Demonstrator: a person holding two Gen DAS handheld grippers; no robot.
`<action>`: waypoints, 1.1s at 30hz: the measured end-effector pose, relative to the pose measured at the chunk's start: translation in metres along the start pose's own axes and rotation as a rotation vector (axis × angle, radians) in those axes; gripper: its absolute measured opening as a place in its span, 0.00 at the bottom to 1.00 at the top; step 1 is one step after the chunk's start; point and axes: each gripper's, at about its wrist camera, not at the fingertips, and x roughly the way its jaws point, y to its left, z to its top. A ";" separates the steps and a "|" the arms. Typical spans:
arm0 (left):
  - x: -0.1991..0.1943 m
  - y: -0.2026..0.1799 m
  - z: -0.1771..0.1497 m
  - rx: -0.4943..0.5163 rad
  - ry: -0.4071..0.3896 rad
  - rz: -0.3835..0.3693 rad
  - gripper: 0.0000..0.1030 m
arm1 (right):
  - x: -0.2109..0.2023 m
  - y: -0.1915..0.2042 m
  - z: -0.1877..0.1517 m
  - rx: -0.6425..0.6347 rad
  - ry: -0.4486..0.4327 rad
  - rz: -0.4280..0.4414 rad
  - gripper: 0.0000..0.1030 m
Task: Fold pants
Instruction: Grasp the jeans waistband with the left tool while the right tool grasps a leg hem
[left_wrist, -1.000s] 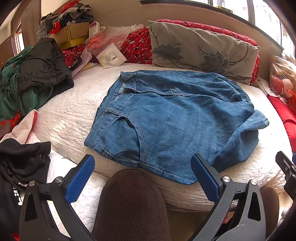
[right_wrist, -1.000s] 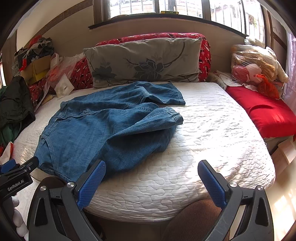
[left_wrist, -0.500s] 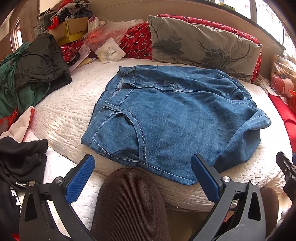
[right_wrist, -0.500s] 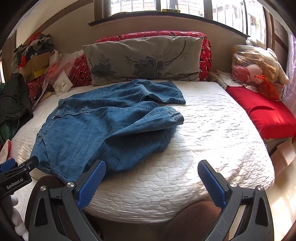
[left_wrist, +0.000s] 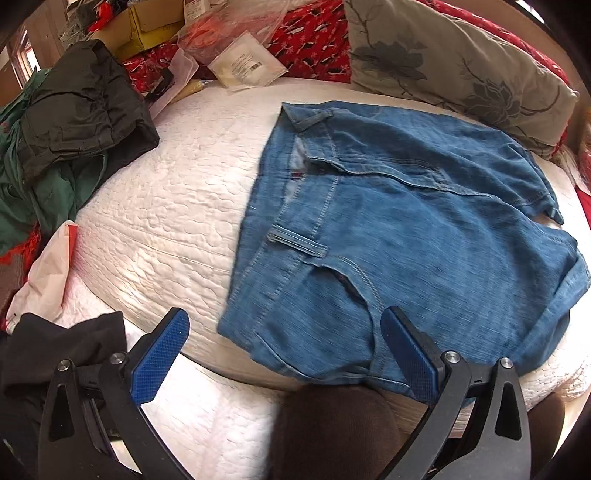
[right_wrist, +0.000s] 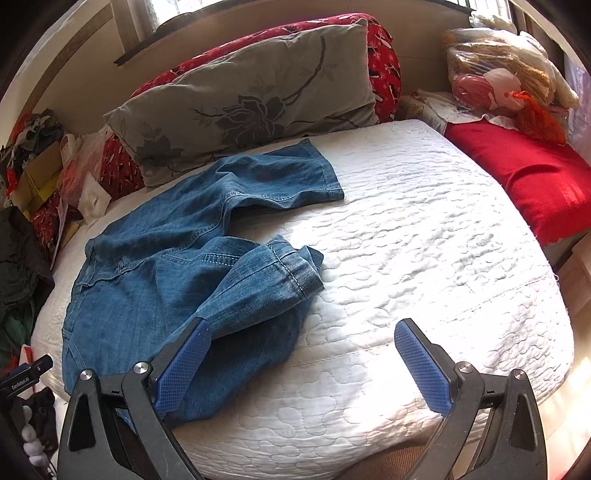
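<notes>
Blue denim pants (left_wrist: 417, 236) lie loosely folded on the white quilted mattress (left_wrist: 166, 206), waistband to the left, legs doubled back. My left gripper (left_wrist: 284, 343) hangs open over the near waist corner, its blue pads either side of the hem. In the right wrist view the pants (right_wrist: 177, 273) cover the mattress's (right_wrist: 424, 240) left half, one cuffed leg end (right_wrist: 295, 269) lying on top and another leg (right_wrist: 295, 177) reaching toward the pillow. My right gripper (right_wrist: 303, 354) is open near the front edge, its left pad just above the denim.
A grey floral pillow (right_wrist: 251, 99) and red cushions line the back. Dark and green clothes (left_wrist: 70, 125) pile at the left, a black garment (left_wrist: 55, 347) at the near left. A red blanket (right_wrist: 524, 177) and bags sit right. A person's brown-clad knee (left_wrist: 332, 432) is below.
Both grippers have moved forward and down toward the pants; the left now frames the near waist corner, the right sits close over the folded leg. Both stay open.
</notes>
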 end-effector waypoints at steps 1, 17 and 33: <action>0.007 0.013 0.011 -0.022 0.032 -0.003 1.00 | 0.010 -0.003 0.008 0.025 0.021 0.025 0.97; 0.096 0.020 0.084 -0.027 0.333 -0.347 1.00 | 0.071 -0.002 0.034 0.175 0.193 0.207 0.93; 0.086 -0.022 0.074 0.165 0.435 -0.366 0.11 | 0.048 0.000 0.044 0.089 0.168 0.312 0.06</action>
